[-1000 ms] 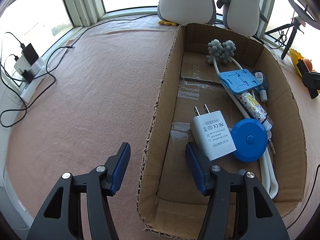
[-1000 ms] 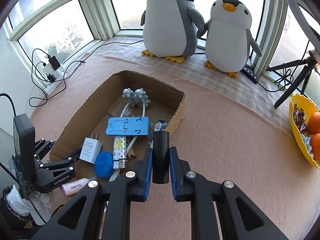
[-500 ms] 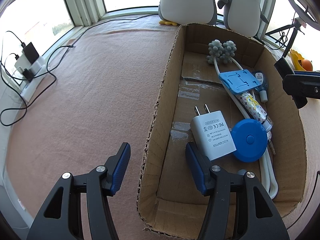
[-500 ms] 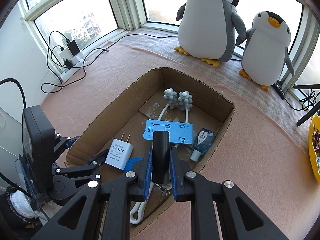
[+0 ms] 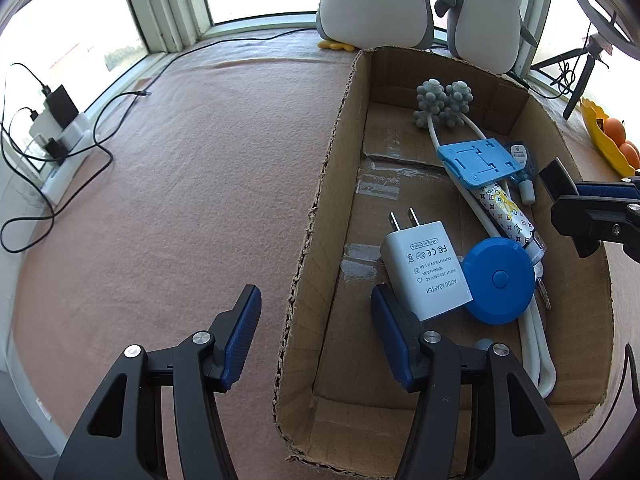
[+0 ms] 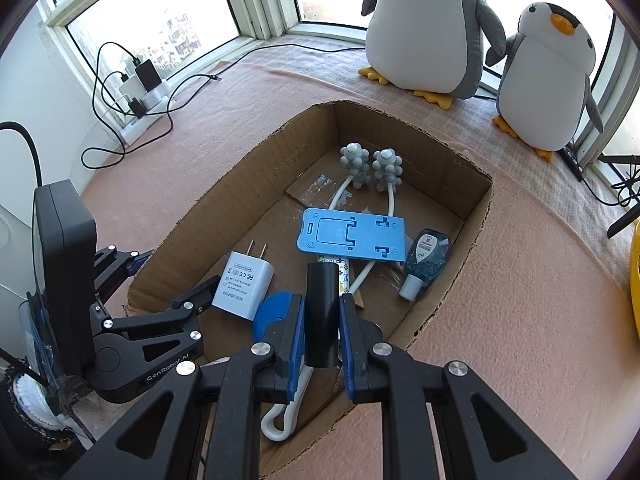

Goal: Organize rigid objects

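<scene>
Pink mat (image 6: 500, 280); right gripper (image 6: 320, 322) clamps matte black cylinder (image 6: 322, 312) | left gripper (image 5: 316, 320) spread

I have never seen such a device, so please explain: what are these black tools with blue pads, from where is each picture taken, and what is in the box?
There is no robot here. A person holds two hand tools, each with two jaws and a wide-angle camera looking along them. One picture comes from the left gripper, the other from the right gripper.

The left one is open, straddling a wall of the cardboard box. The right one is shut on a black cylinder above the box.

Inside lie a white charger, a blue round case, a blue flat stand, a small blue bottle, a patterned tube and a white massager with knobbly grey balls.
</scene>
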Available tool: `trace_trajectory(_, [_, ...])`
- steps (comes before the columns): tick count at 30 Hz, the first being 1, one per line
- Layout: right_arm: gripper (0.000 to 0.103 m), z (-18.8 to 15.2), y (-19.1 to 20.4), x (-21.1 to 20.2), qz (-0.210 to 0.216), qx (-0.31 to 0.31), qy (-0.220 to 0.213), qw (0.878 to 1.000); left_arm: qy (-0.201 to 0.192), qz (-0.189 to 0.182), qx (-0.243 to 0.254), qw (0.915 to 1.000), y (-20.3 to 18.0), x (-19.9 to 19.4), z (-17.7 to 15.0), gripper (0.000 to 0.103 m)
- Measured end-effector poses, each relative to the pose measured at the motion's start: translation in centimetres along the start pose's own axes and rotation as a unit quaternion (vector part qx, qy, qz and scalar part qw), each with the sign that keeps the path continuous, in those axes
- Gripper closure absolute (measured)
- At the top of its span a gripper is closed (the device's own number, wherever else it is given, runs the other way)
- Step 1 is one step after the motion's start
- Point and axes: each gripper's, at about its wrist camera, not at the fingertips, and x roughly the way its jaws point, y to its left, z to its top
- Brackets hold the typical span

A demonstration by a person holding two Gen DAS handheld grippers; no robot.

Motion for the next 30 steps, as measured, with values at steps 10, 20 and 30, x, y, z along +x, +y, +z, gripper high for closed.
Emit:
trace_trajectory(10, [0.074, -0.2, 0.2, 0.1, -0.004, -0.002, -0.001, 1.0, 0.003, 0.002, -0.002, 1.0, 0.1, -0.1, -0.1, 0.045])
trace_trajectory(20, [0.058, -0.9, -0.1, -1.5, -0.011, 0.018, -0.025, 0.999, -0.01, 0.01, -0.012, 0.9998, 1.2, -1.4, 0.3, 0.044])
trace_trajectory(30, [0.057, -2.3, -0.1, -3.7, -0.018, 0.041, -0.045, 0.998, -0.035, 0.013, -0.009, 0.9993, 1.2, -4.6, 0.4, 0.043])
